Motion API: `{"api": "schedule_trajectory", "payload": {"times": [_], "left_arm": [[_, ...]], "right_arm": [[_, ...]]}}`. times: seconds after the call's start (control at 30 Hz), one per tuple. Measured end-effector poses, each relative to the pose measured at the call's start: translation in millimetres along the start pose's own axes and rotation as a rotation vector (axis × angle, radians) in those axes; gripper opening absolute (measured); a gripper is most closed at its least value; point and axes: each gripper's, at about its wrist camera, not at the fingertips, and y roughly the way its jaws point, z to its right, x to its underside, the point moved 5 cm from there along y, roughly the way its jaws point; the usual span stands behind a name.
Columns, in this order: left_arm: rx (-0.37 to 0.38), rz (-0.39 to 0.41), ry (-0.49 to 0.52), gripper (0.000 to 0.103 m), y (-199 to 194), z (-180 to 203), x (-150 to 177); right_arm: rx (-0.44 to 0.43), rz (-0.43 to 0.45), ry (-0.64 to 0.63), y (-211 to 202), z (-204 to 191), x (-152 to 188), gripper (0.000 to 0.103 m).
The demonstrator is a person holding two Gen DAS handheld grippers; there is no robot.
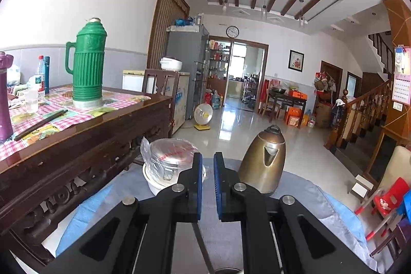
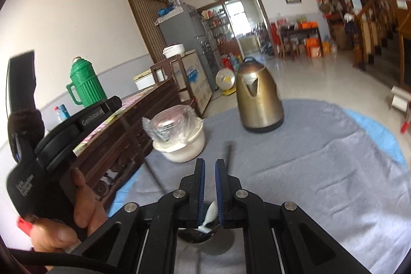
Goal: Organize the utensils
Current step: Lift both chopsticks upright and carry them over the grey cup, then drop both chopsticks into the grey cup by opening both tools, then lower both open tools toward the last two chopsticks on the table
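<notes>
My left gripper [image 1: 207, 158] hovers above the grey cloth [image 1: 226, 243] with its jaws nearly closed and nothing between the blue pads. A thin dark utensil handle [image 1: 201, 245] shows below it, leaning out of a round holder [image 1: 227, 271] at the bottom edge. My right gripper [image 2: 210, 163] also has a narrow gap, empty at the tips. A white spoon [image 2: 210, 216] stands in the dark round holder [image 2: 203, 239] under its jaws. A dark stick, blurred [image 2: 228, 156], lies on the cloth ahead. The left gripper's body, held by a hand [image 2: 84, 207], shows at the left.
A bronze kettle [image 1: 264, 161] [image 2: 258, 99] and a white pot with a plastic-wrapped lid [image 1: 169, 166] [image 2: 178, 135] stand on the clothed table. A dark carved wooden table [image 1: 84, 145] with a green thermos [image 1: 87, 63] stands at the left.
</notes>
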Motion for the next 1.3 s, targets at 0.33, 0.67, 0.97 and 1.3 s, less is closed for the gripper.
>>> {"api": "schedule_trajectory", "payload": {"times": [0.33, 0.67, 0.97, 1.3], "left_arm": [[0.019, 0.043, 0.082, 0.040, -71.2, -8.7, -12.6], [-0.057, -0.131, 0.477, 0.083, -140.2, 10.8, 66.7], [-0.071, -0.286, 0.507, 0.083, -154.8, 2.6, 107.8], [-0.050, -0.416, 0.514, 0.083, -161.4, -6.1, 141.9]], "right_arm": [[-0.017, 0.031, 0.086, -42.8, 17.0, 5.3, 0.014], [-0.007, 0.027, 0.116, -102.4, 44.0, 41.2, 0.027], [0.043, -0.074, 0.088, -113.2, 54.8, 91.6, 0.032], [0.057, -0.132, 0.054, -113.6, 50.4, 119.3, 0.032]]}}
